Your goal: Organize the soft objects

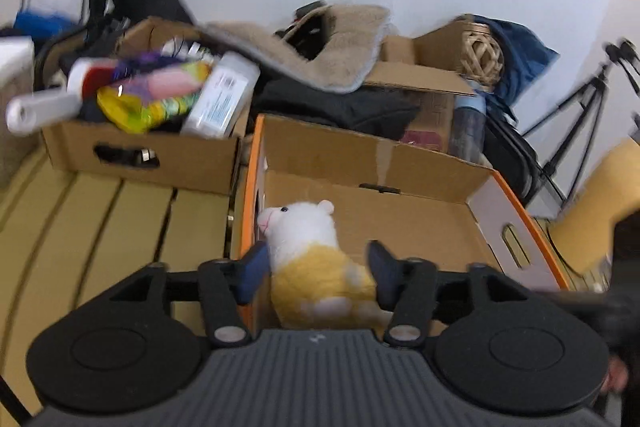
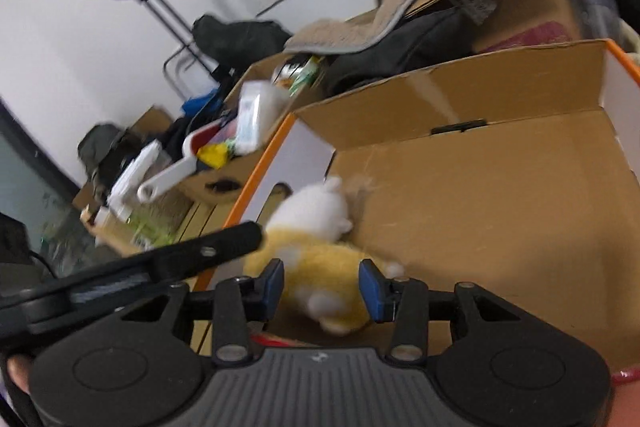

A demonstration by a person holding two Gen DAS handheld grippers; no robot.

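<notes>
A white and yellow plush hamster (image 1: 308, 239) sits upright inside an orange-edged cardboard box (image 1: 400, 219), close to its left wall. My left gripper (image 1: 318, 269) straddles the plush with its blue pads beside its flanks, not squeezing it, so it stands open. In the right wrist view the plush (image 2: 320, 255) is blurred and lies just beyond my right gripper (image 2: 322, 285). That gripper is open over the same box (image 2: 500, 207) with nothing pinched between its pads. A finger of the left gripper (image 2: 224, 247) reaches the plush from the left.
A second cardboard box (image 1: 140, 155) behind on the left holds a lint roller, bright bags and a plastic container. A beige fleece (image 1: 320, 55), dark clothes, a wicker ball (image 1: 484, 55) and more boxes pile up behind. A tripod (image 1: 580, 119) stands at the right.
</notes>
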